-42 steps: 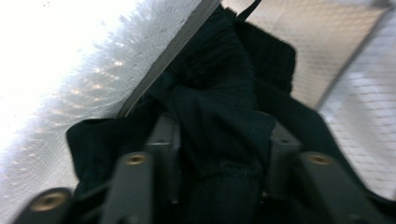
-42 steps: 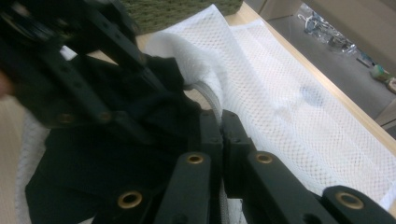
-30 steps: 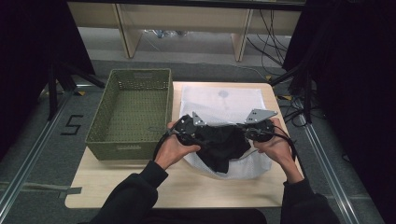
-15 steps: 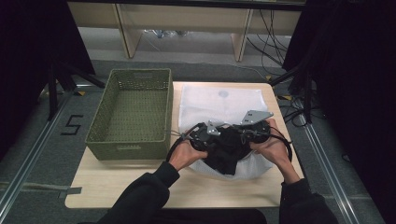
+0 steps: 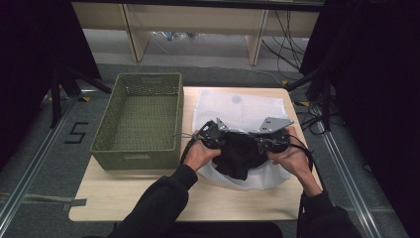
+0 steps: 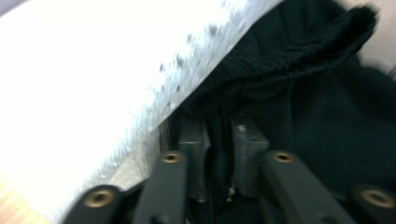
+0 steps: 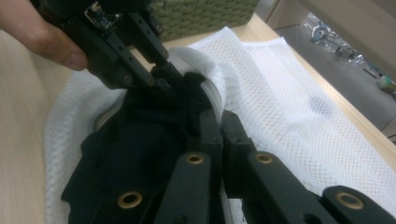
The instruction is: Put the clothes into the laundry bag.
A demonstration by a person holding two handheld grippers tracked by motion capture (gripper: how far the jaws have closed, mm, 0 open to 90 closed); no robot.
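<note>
A: Black cloth half inside mesh bag, table centre. Left gripper?
B: Just closing, pinching cloth. Right gripper clamps bag rim, basket at nine o'clock.

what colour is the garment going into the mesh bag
Black. The garment shows best in the right gripper view, dark against the white mesh bag.
</note>
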